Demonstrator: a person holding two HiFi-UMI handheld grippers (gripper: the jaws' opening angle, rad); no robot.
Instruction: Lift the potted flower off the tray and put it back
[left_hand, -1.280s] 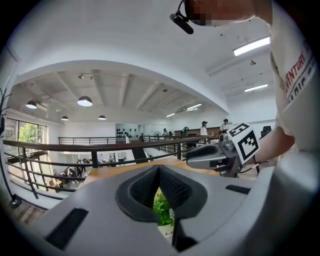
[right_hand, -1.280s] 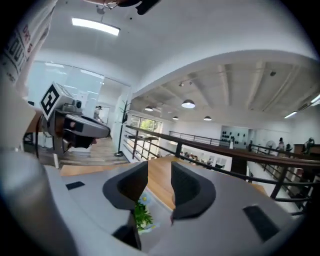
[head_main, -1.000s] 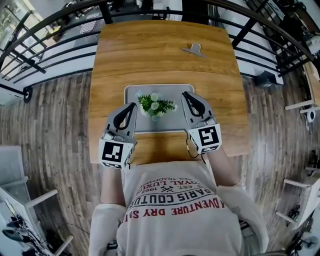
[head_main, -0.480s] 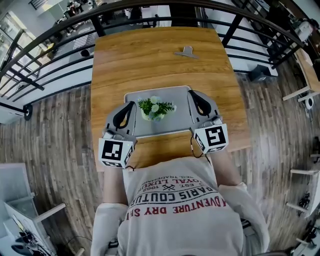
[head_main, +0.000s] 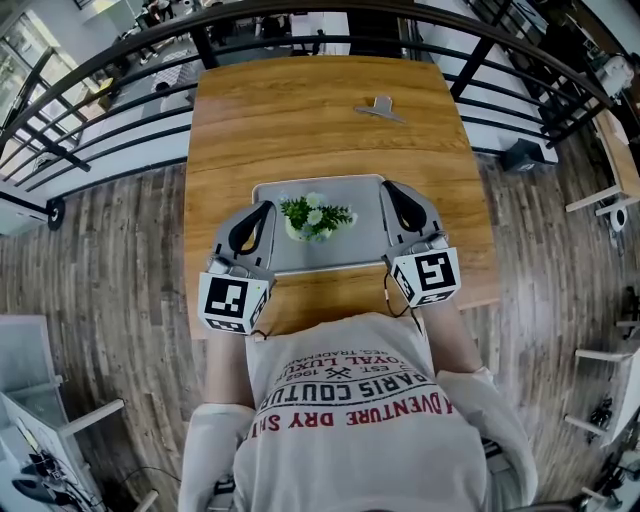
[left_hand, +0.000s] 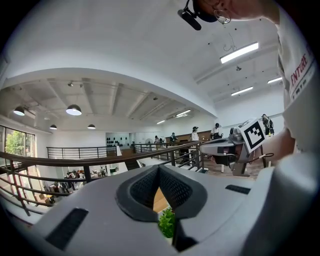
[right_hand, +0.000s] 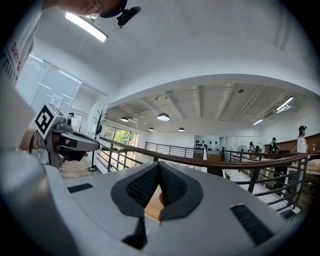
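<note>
Beside the grey rectangular tray (head_main: 366, 246), your right gripper (head_main: 389, 188) is retreating from the white-potted green flower (head_main: 315, 216); it and your left gripper (head_main: 267, 207) are sitting closed, empty, flower unlifted.

Found varnished wood with clear grain and a soft sheen on the table (head_main: 320, 120). Noted a smooth, matt grey finish on the tray (head_main: 365, 215); metal or plastic undetermined. Recorded matt grey plastic shells on left gripper (head_main: 267, 206) and right gripper (head_main: 386, 185), with finely textured black pads (left_hand: 145, 187). Logged weathered plank floor (head_main: 110, 230), dark metal railing (head_main: 110, 75), printed cloth shirt (head_main: 350, 420).
</note>
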